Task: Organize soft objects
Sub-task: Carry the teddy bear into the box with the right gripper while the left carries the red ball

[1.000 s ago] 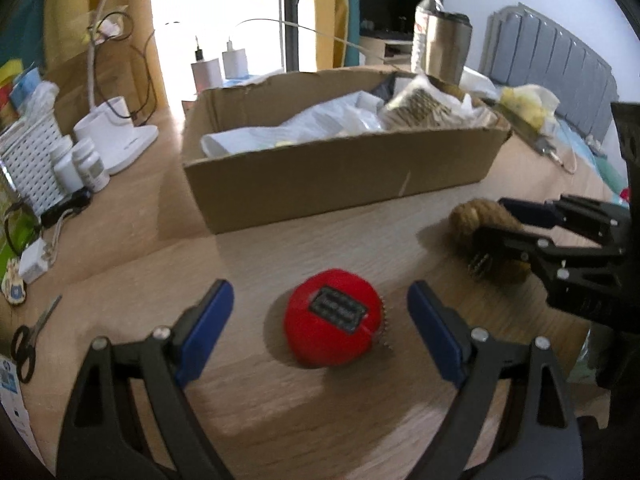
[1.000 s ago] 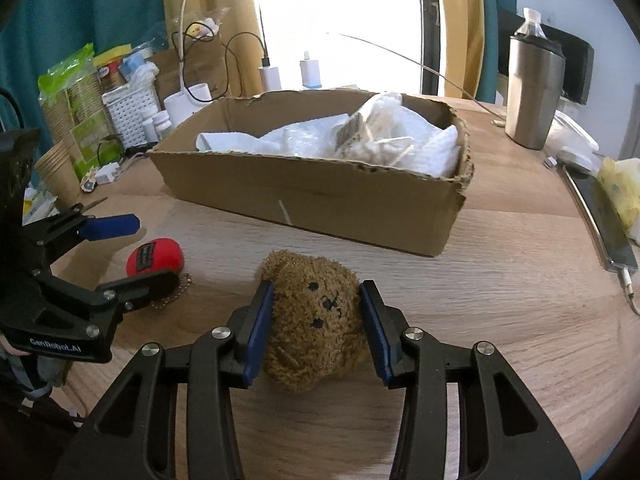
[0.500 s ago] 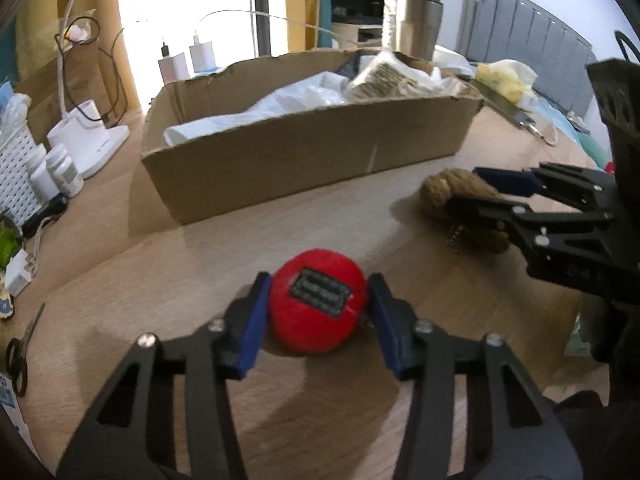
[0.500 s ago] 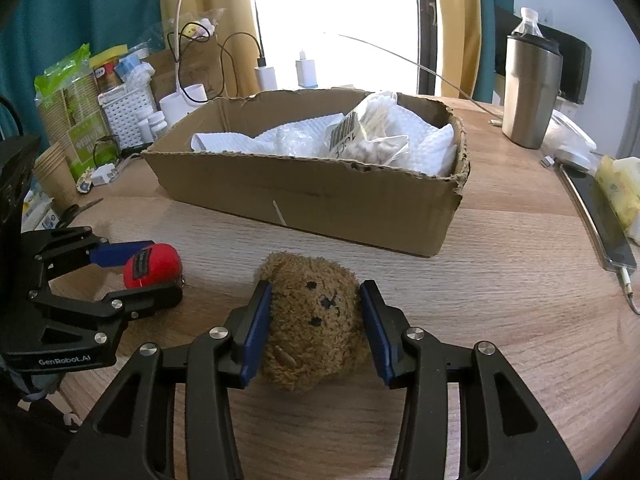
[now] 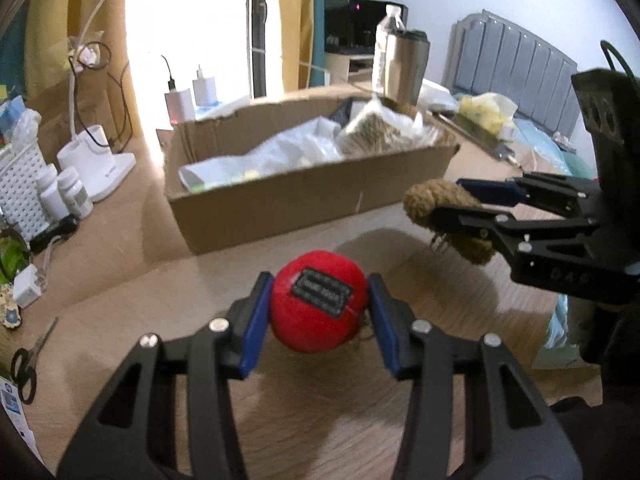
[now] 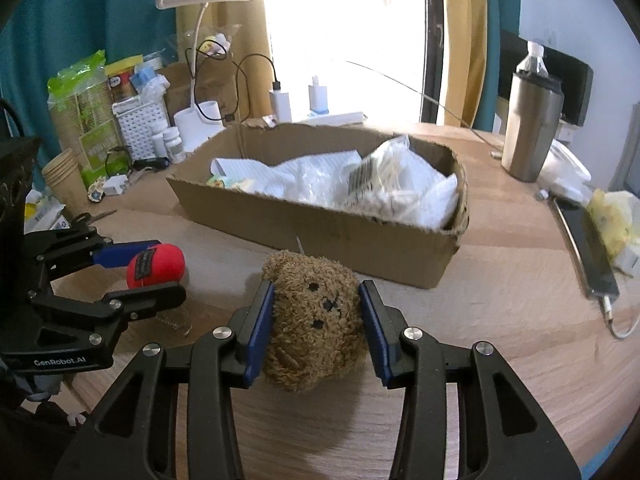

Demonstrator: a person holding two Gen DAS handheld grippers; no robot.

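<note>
My left gripper (image 5: 319,304) is shut on a red soft ball (image 5: 319,300) with a black label, held above the wooden table. It also shows in the right wrist view (image 6: 158,266). My right gripper (image 6: 316,316) is shut on a brown plush bear head (image 6: 316,320), lifted off the table; it shows in the left wrist view (image 5: 444,208) at the right. An open cardboard box (image 6: 320,228) with white bags inside stands just beyond both grippers.
A steel tumbler (image 6: 530,128) and a water bottle stand at the back right. A phone with cable (image 6: 588,240) lies at the right. White lamp base, pill bottles (image 5: 72,194), a basket, paper cups and scissors (image 5: 28,360) crowd the left side.
My left gripper closed on the red ball and lifted it. My right gripper, still shut on the bear, has risen off the table.
</note>
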